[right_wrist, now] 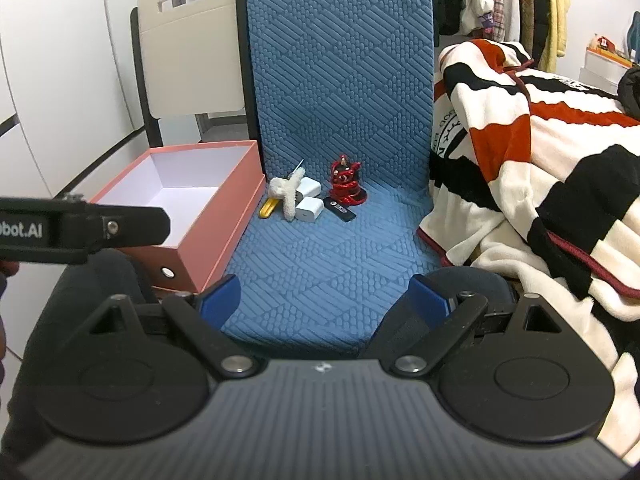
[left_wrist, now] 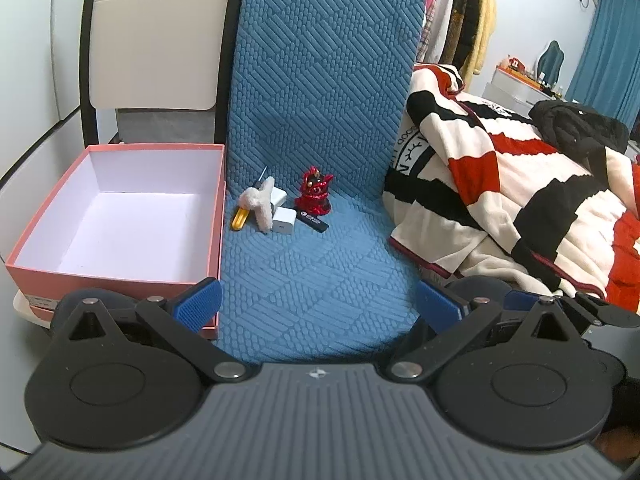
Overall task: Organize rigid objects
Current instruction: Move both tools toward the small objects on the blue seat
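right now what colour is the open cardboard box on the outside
Salmon pink outside, white inside: the open cardboard box shows its outer wall best in the right wrist view.

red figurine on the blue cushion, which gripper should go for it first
Probably right. The red figurine is the rightmost of the pile, farthest from the pink box. Right gripper and left gripper are both open and empty, similarly far back.
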Demonstrator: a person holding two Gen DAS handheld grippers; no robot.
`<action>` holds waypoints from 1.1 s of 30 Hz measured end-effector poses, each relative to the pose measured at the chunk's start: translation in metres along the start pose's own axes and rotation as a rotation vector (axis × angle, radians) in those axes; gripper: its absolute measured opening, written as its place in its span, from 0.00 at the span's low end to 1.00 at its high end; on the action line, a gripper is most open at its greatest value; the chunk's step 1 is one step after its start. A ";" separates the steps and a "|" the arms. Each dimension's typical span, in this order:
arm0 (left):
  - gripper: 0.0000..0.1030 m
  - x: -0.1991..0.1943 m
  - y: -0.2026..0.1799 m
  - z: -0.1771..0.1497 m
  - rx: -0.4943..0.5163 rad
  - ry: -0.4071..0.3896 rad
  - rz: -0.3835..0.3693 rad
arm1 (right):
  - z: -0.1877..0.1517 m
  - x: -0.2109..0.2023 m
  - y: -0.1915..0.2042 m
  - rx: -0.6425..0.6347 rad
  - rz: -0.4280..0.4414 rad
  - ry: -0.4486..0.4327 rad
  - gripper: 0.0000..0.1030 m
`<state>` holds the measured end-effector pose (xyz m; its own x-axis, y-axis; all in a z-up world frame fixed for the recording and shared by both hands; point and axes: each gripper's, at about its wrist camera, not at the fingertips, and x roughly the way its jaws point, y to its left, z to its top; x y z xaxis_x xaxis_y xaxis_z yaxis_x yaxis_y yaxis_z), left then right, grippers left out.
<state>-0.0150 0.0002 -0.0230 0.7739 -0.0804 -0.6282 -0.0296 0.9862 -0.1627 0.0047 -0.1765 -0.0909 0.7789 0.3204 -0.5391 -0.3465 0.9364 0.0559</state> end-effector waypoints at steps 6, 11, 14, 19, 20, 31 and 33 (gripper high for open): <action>1.00 0.003 0.003 0.003 -0.002 -0.002 0.000 | 0.003 0.003 -0.001 -0.009 -0.017 -0.003 0.90; 1.00 0.008 0.006 0.006 -0.012 0.004 0.002 | 0.005 0.005 -0.002 -0.004 -0.018 -0.004 0.90; 1.00 0.012 0.006 0.006 -0.018 0.011 0.006 | 0.004 0.008 -0.005 0.002 -0.016 0.000 0.90; 1.00 0.017 0.006 0.008 -0.020 0.019 0.016 | 0.005 0.013 -0.009 0.018 -0.022 0.008 0.90; 1.00 0.018 0.006 0.009 -0.020 0.019 0.019 | 0.005 0.014 -0.010 0.019 -0.027 0.010 0.90; 1.00 0.038 0.005 0.018 -0.020 0.037 0.025 | 0.003 0.025 -0.017 -0.001 -0.056 0.027 0.90; 1.00 0.043 0.003 0.018 -0.014 0.044 0.027 | 0.002 0.027 -0.021 0.003 -0.050 0.031 0.90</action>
<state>0.0292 0.0024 -0.0369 0.7444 -0.0606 -0.6649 -0.0592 0.9860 -0.1562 0.0342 -0.1868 -0.1053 0.7787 0.2683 -0.5672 -0.3055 0.9517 0.0307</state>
